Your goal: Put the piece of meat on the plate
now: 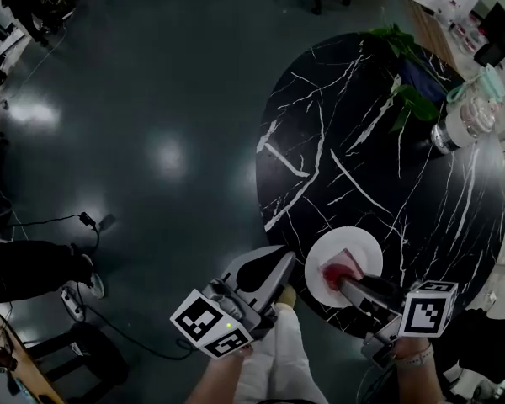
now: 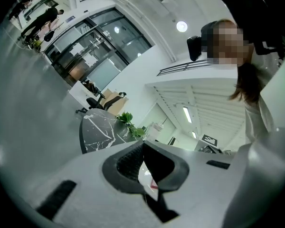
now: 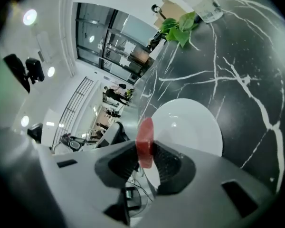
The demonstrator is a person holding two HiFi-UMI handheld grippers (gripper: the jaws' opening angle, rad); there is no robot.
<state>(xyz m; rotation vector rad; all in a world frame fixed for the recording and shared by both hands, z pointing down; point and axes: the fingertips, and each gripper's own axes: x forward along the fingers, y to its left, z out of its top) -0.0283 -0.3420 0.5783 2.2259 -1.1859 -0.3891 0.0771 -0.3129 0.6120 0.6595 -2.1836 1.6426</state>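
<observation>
While the red piece of meat is clamped edge-up between the jaws of the right hand-held gripper, the task is not finished, though it looks close. The right gripper view shows the slab standing between the two ribbed pads, with the white plate lying directly beyond it. From the head view the meat sits over the near half of the plate, well inside the rim, and that hand-held gripper slants down toward it from the person's side. I cannot tell from these views whether the meat's lower edge touches the plate or hangs just above it.

The left hand-held gripper has its jaws pressed together at the tips with nothing between them. It is held level just off the edge of the black marbled surface, beside the plate, and appears to play no part in the carry.

By my reading, the pick-up and the carry to the plate are done. What is left is to settle the meat onto the plate, spread the right jaws so that it lies free there, and draw that hand-held gripper back without dragging the meat or nudging the plate, which stands near the edge of the surface.
</observation>
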